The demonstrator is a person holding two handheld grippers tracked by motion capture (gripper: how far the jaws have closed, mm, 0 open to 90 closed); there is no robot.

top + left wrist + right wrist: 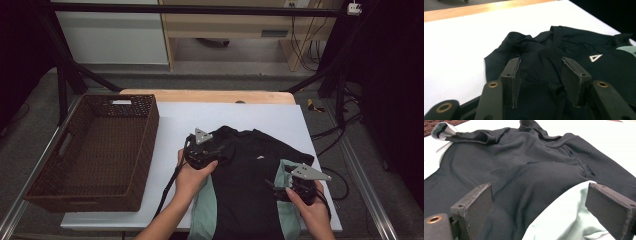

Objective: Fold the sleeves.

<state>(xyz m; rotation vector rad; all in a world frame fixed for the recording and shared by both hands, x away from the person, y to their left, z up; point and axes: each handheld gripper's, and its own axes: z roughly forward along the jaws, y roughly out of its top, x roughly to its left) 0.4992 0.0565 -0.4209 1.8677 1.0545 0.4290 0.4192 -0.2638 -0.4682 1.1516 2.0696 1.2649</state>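
Observation:
A black shirt (255, 165) with mint-green sleeves (205, 210) lies flat on the white tabletop (175, 120), collar toward the far side. It bears a small white triangle logo (595, 57). My left gripper (214, 150) rests on the shirt's left shoulder. In the left gripper view its jaws (541, 61) stand apart, with a loose fold of black cloth (539, 67) between them and not pinched. My right gripper (277, 186) sits at the shirt's right side. In the right gripper view it (540, 186) is wide open over black cloth (524, 170) and a green sleeve (564, 215).
A dark brown wicker basket (145, 150) stands on the left part of the table, with nothing inside it. A wooden strip (210, 96) runs along the table's far edge. Cables (340, 180) trail off the right side.

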